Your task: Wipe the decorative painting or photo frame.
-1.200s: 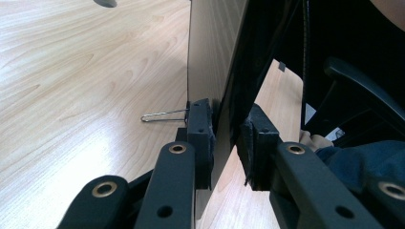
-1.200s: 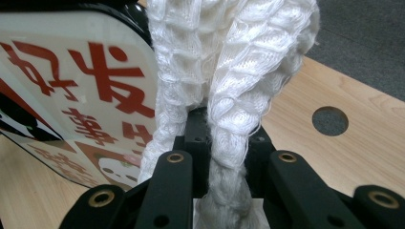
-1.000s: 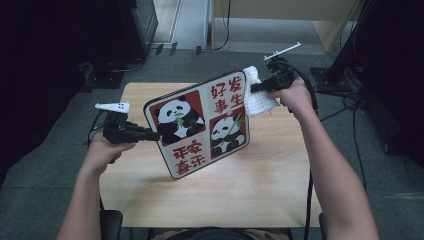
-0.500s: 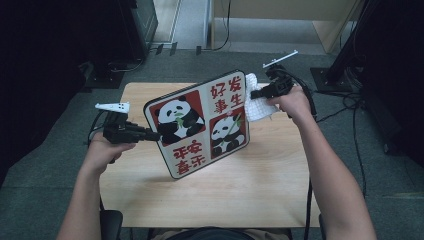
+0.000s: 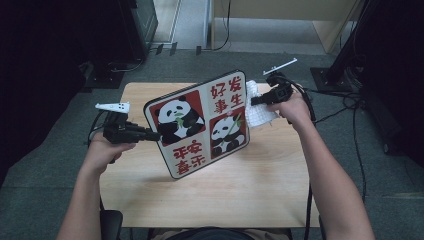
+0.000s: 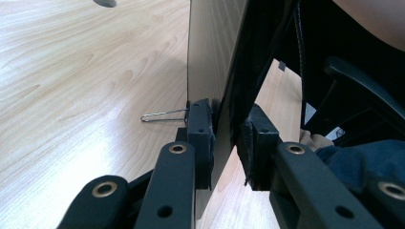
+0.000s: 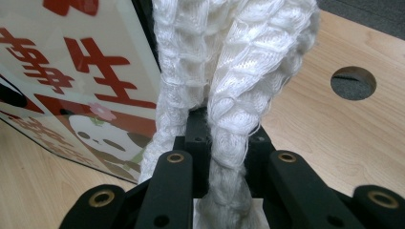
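A square picture frame [image 5: 202, 124] with panda pictures and red Chinese characters stands tilted on the wooden table [image 5: 280, 170]. My left gripper [image 5: 150, 134] is shut on its left edge; in the left gripper view the jaws clamp the frame's edge [image 6: 228, 86] from both sides, and a wire clip [image 6: 162, 116] juts from its back. My right gripper [image 5: 254, 100] is shut on a white knitted cloth [image 5: 259, 109], which hangs against the frame's upper right edge. In the right gripper view the cloth [image 7: 229, 71] is bunched between the jaws, beside the frame's front [image 7: 81, 81].
A round cable hole [image 7: 353, 82] is in the table top near the cloth. Cables [image 5: 345, 100] trail from the right gripper over the table's right edge. A chair armrest [image 6: 363, 90] shows beyond the frame. Dark equipment stands on the floor at both sides.
My right gripper with the cloth has come down along the frame's right edge. The left gripper and the frame have stayed where they were.
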A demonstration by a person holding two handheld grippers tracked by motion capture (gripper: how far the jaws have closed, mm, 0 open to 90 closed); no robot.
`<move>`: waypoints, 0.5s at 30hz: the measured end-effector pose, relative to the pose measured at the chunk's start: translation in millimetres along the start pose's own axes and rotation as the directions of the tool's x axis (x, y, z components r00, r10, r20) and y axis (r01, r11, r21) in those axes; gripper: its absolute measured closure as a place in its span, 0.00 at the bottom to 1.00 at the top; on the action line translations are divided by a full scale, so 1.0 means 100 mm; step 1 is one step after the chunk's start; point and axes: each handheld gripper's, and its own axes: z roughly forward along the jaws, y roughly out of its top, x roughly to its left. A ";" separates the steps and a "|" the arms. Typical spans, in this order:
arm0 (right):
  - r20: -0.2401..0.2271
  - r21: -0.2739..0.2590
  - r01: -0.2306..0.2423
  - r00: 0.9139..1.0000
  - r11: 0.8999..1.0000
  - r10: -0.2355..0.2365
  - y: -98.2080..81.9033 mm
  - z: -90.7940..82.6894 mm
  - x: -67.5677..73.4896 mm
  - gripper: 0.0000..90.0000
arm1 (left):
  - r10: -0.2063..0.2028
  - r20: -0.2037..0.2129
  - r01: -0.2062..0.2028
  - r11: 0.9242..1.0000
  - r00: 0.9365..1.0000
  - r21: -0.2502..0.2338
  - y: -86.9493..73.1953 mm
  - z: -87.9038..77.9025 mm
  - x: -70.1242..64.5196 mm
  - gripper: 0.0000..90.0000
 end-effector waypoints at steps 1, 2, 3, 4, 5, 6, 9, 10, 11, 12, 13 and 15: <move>-0.002 0.000 -0.001 1.000 1.000 0.001 -0.01 0.01 0.00 0.87 | 0.000 0.000 0.000 1.000 1.000 0.000 0.00 0.00 0.00 0.85; -0.001 0.000 -0.003 1.000 1.000 0.003 -0.02 0.01 0.00 0.87 | 0.000 0.000 0.000 1.000 1.000 0.000 0.00 0.00 0.00 0.85; -0.003 0.002 -0.008 1.000 1.000 0.008 -0.03 0.02 0.00 0.87 | 0.000 0.000 0.000 1.000 1.000 0.001 0.00 0.00 0.00 0.85; -0.004 0.001 -0.004 1.000 1.000 0.004 -0.05 0.03 -0.01 0.87 | 0.001 0.000 -0.001 1.000 1.000 0.000 0.00 0.00 0.00 0.85; -0.003 0.008 -0.007 1.000 1.000 0.007 -0.06 0.04 -0.01 0.87 | 0.000 0.000 0.000 1.000 1.000 0.000 0.00 0.00 0.00 0.85; -0.002 0.003 -0.004 1.000 1.000 0.004 -0.07 0.05 -0.02 0.87 | 0.000 0.001 0.000 1.000 1.000 -0.001 0.00 0.00 0.00 0.85; -0.004 -0.004 -0.012 1.000 1.000 0.012 -0.10 0.07 -0.02 0.87 | 0.001 0.005 -0.001 1.000 1.000 0.002 0.00 0.00 0.00 0.85; -0.004 -0.002 -0.015 1.000 1.000 0.015 -0.11 0.07 -0.02 0.87 | 0.001 0.005 -0.001 1.000 1.000 0.001 0.00 0.00 0.00 0.85; -0.006 -0.003 -0.015 1.000 1.000 0.015 -0.12 0.07 -0.02 0.87 | 0.003 0.004 -0.003 1.000 1.000 0.002 0.00 0.00 0.00 0.85; -0.009 -0.004 -0.019 1.000 1.000 0.018 -0.13 0.08 -0.04 0.87 | 0.003 0.003 -0.003 1.000 1.000 0.003 0.00 0.00 -0.01 0.85; -0.011 -0.002 -0.023 1.000 1.000 0.023 -0.15 0.10 -0.04 0.87 | 0.002 0.003 -0.002 1.000 1.000 0.003 0.00 0.01 -0.01 0.85; -0.011 0.006 -0.026 1.000 1.000 0.027 -0.17 0.12 -0.06 0.88 | 0.001 0.003 -0.001 1.000 1.000 0.003 0.00 0.01 -0.01 0.85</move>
